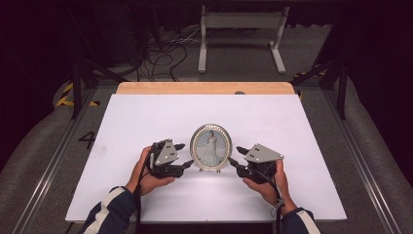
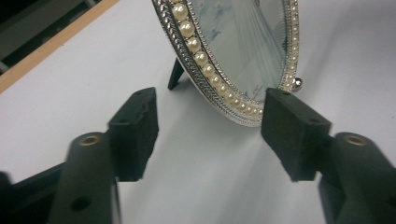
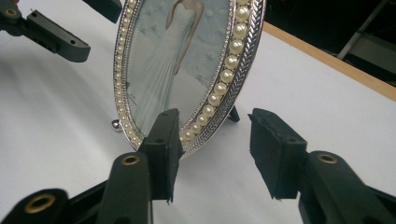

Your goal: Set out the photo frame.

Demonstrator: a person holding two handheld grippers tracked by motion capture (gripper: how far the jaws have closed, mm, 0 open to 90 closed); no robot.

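An oval silver picture frame rimmed with pearls stands upright on the white table, showing a figure in a long white dress. My left gripper is open just left of it, jaws spread wide on either side of the frame's lower edge without touching. My right gripper is open just right of it, its jaws straddling the frame's lower rim. The frame's black back stand rests on the table behind it. Across the frame in the right gripper view, the left gripper appears.
The white table surface has a wooden strip along its far edge. Beyond it stand a white metal stand and cables on the floor. Metal rails run along both sides of the table.
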